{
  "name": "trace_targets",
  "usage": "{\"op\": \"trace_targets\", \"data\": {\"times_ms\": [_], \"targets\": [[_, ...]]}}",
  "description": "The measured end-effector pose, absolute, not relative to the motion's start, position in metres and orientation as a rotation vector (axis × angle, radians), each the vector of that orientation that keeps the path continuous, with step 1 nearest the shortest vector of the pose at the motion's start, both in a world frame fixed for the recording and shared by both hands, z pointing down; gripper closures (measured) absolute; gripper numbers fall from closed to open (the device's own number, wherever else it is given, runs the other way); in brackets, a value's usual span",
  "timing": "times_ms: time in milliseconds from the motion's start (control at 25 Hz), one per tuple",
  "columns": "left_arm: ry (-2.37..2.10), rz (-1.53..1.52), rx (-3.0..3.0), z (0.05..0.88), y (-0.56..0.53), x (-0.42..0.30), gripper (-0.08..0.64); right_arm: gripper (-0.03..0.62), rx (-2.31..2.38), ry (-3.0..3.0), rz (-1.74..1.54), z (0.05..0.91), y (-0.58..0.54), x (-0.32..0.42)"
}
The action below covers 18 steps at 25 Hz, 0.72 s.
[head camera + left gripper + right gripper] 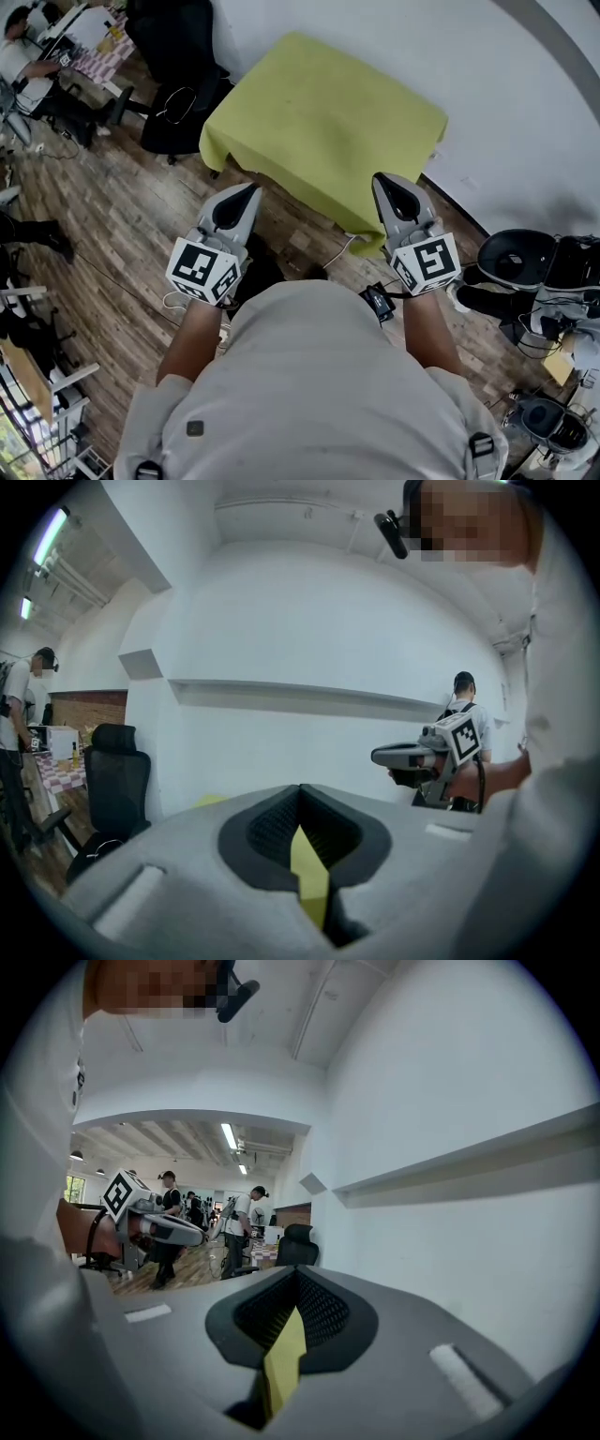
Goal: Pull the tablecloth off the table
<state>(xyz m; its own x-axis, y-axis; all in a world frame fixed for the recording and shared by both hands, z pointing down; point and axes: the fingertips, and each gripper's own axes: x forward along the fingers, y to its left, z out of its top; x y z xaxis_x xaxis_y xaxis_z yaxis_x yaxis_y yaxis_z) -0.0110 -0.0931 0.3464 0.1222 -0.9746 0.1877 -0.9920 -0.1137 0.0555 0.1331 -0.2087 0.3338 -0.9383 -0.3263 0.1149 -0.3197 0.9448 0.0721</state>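
The yellow-green tablecloth (323, 117) lies spread over the tabletop and hides it. It sits beside the white wall (525, 112), and its near edge hangs toward the wooden floor (122, 216). The left tongs (249, 191) are pressed together on that edge near its left end, with a strip of cloth caught between the jaws. The right tongs (382, 180) pinch the same edge toward its right end. A black office chair (178, 94) stands left of the cloth.
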Motion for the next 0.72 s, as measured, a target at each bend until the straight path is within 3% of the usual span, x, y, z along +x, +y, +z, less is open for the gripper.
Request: {"op": "trace_targets", "data": {"times_ms": [720], "targets": [[-1.544, 0.173, 2.538, 0.349, -0.249, -0.174, 0.557, 0.581, 0.956, -2.757, -0.054, 0.337, -0.315, -0.005]]}}
